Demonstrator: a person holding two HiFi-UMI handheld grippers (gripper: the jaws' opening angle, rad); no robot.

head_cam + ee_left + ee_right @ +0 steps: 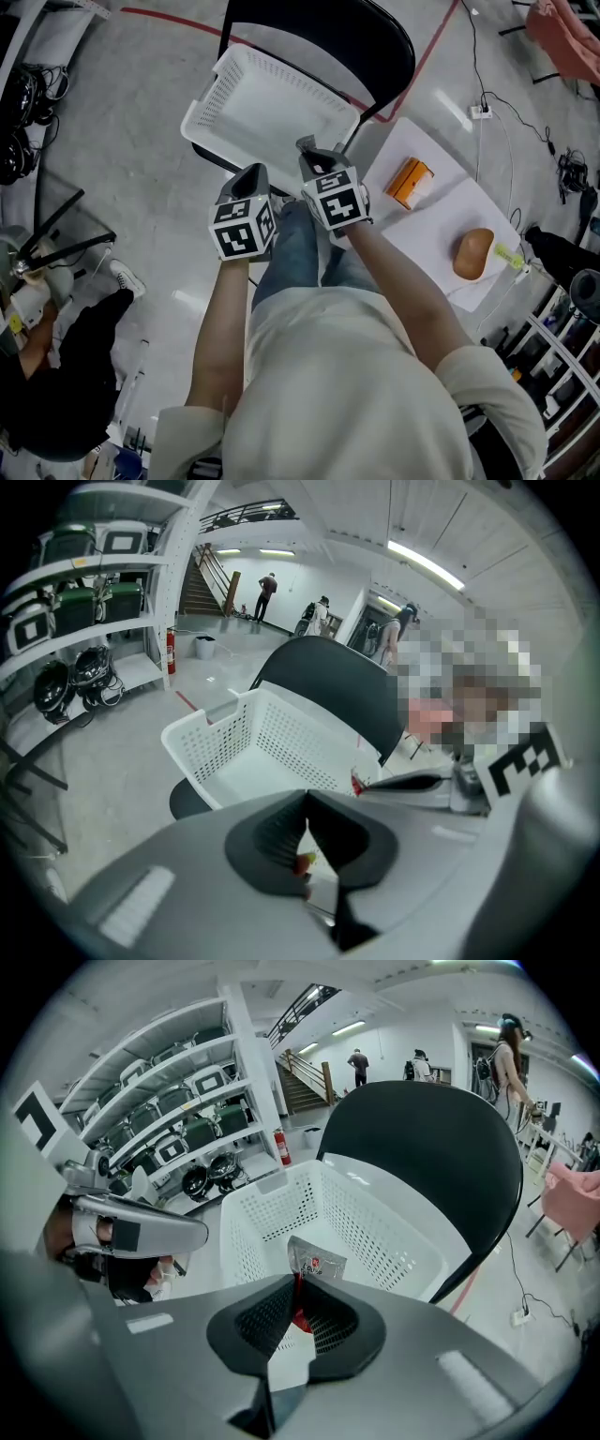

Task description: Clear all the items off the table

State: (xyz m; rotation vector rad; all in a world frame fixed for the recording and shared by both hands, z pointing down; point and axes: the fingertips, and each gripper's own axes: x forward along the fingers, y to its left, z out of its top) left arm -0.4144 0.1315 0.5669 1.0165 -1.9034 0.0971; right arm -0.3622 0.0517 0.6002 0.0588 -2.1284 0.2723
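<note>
My right gripper [298, 1283] is shut on a small silvery sachet [316, 1262] with red print, whose top sticks out past the pads. It hangs over the near edge of an empty white perforated basket [272, 1213] on a black chair [441, 1157]. Close beside it, my left gripper [307, 803] is shut, with only a thin pale sliver and a red-yellow speck showing behind its pads. In the head view both grippers, left [251, 173] and right [309, 148], point down at the basket [202, 112]. An orange box [410, 181] and a brown oval thing [473, 253] lie on the white table [441, 211].
A small yellow-green item [509, 255] lies at the table's far edge. Cables [487, 103] run over the floor and red tape lines [178, 19] mark it. Metal shelves [84, 592] with gear stand to the left. People stand far off by a staircase [267, 592].
</note>
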